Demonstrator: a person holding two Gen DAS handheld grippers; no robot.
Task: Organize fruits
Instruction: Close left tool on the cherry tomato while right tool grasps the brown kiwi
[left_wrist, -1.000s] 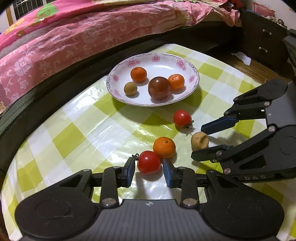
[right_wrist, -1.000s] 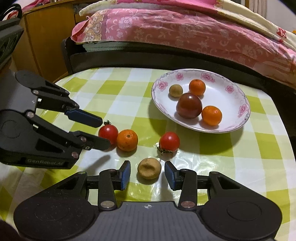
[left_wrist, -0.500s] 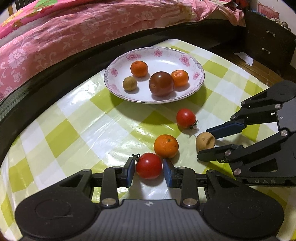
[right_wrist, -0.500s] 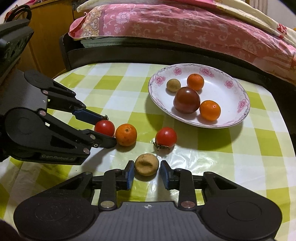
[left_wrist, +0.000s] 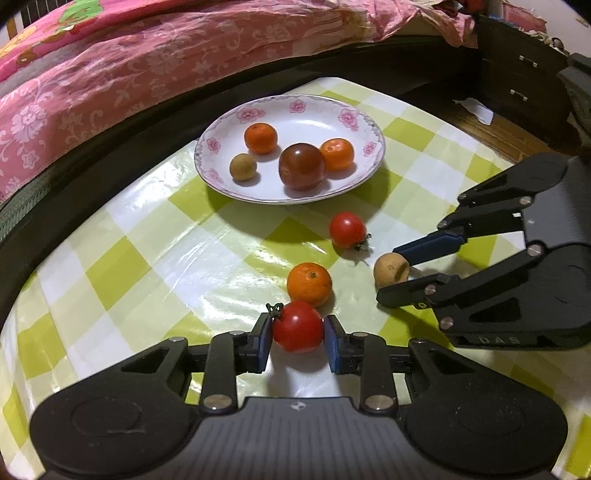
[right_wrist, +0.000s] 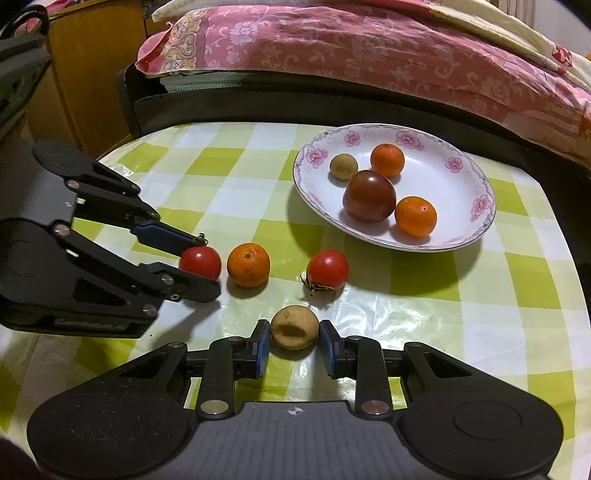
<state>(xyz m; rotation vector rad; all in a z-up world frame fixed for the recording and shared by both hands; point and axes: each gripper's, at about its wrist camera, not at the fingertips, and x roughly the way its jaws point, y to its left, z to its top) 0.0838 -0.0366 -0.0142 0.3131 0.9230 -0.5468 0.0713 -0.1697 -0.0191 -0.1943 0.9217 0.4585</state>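
Two grippers now have fruit between their blue pads. The left gripper (left_wrist: 298, 332) is closing on a red tomato (left_wrist: 298, 326), pads at both its sides; a second ago there was a gap around it. The right gripper (right_wrist: 293, 338) has shut on a small tan fruit (right_wrist: 294, 328), where its jaws stood wide a second ago. Both fruits seem to rest on the checked cloth (left_wrist: 177, 258) yet, though neither view shows the undersides clearly. That means both pickups look made, and the next call is to lift and carry to the plate (left_wrist: 221, 184), which already holds two oranges, a small tan fruit and a dark tomato. Left on the cloth are an orange (left_wrist: 309, 284), just beyond the held tomato, possibly touching it, and a second tomato (left_wrist: 347, 229) nearer the plate. The left view shows the right pads side-on, pinching the tan fruit; the right view shows that fruit's dented face and a wooden cabinet (right_wrist: 92, 74) beyond the table, which the left view misses.
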